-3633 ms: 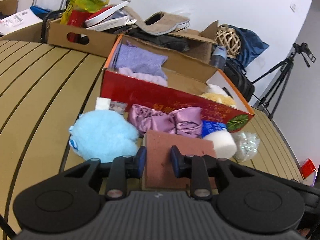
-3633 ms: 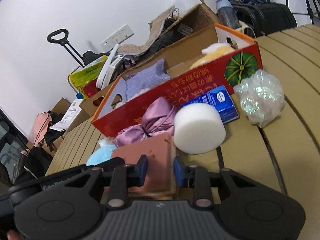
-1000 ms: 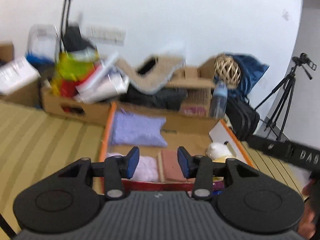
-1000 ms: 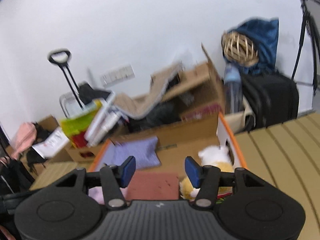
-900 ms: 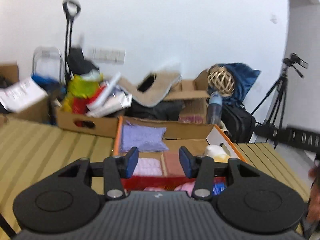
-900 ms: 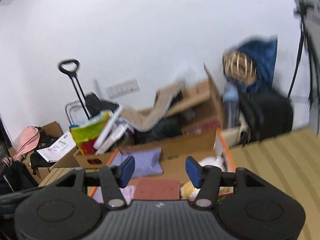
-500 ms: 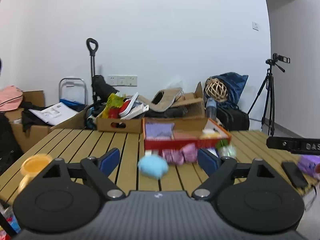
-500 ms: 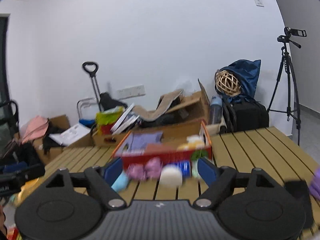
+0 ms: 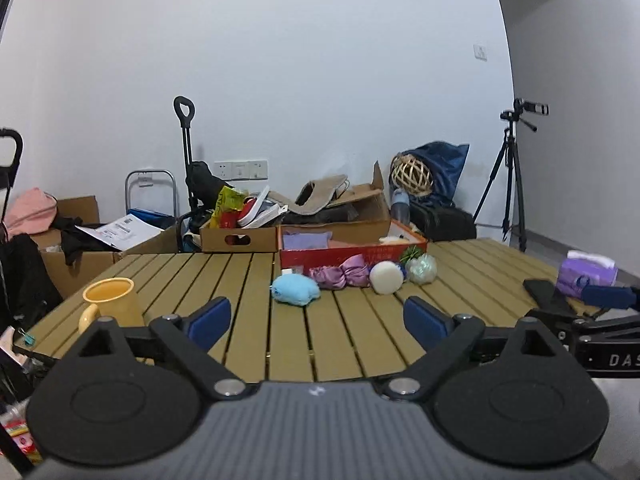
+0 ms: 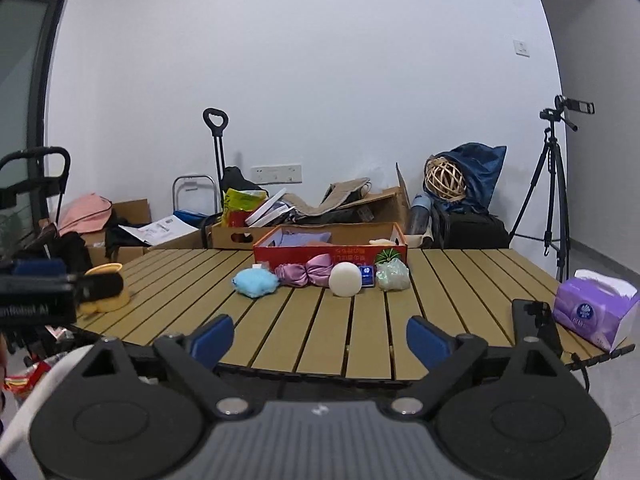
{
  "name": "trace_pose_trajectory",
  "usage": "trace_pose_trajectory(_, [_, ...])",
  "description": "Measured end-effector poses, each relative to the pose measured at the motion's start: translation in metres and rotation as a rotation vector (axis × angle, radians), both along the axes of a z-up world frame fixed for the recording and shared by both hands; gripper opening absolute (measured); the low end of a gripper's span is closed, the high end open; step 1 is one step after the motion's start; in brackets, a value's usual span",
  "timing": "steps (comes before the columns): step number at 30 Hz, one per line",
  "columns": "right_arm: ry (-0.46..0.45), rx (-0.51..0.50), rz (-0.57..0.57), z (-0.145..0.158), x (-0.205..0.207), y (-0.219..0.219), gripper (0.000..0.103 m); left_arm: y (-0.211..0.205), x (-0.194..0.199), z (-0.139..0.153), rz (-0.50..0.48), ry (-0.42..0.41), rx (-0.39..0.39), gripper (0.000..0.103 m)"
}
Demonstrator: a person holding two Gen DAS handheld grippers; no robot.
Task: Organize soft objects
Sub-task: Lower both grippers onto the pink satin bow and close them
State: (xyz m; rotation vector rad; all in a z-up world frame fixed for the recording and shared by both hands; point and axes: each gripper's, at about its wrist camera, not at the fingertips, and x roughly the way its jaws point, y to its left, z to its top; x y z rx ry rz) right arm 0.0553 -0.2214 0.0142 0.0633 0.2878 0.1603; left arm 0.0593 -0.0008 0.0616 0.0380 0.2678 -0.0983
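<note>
A fluffy blue toy (image 9: 295,289), shiny purple cloth (image 9: 341,276), white foam puck (image 9: 386,277) and glittery pouch (image 9: 421,269) are lined before the red box (image 9: 352,254) on the slatted surface (image 9: 360,336). The left hand-held gripper (image 9: 316,322) and right hand-held gripper (image 10: 320,338) are seen opening wide, empty.

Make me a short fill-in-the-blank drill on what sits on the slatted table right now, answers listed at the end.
1. The mug near the table's left corner is ____ in colour.
2. The fluffy toy at the left end of the row in front of the red box is light ____.
3. The round white sponge lies ____ the red box, not in it.
4. The purple tissue box stands at the table's ____ edge.

Answers: yellow; blue; outside; right
</note>
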Motion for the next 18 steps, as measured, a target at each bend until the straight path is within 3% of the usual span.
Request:
trace_pose_trajectory(10, [0.036,0.021,0.002,-0.003,0.033,-0.008,0.092,-0.001,0.037,0.001,-0.032,0.037,-0.014,0.096])
trace_pose_trajectory(13, [0.06,0.022,0.019,0.001,0.062,-0.008,0.086,-0.003,0.07,0.004,-0.039,0.056,-0.018,0.094])
trace_pose_trajectory(18, [0.096,0.054,0.056,0.013,0.137,-0.009,0.077,0.001,0.16,0.002,-0.039,0.141,-0.079,0.076])
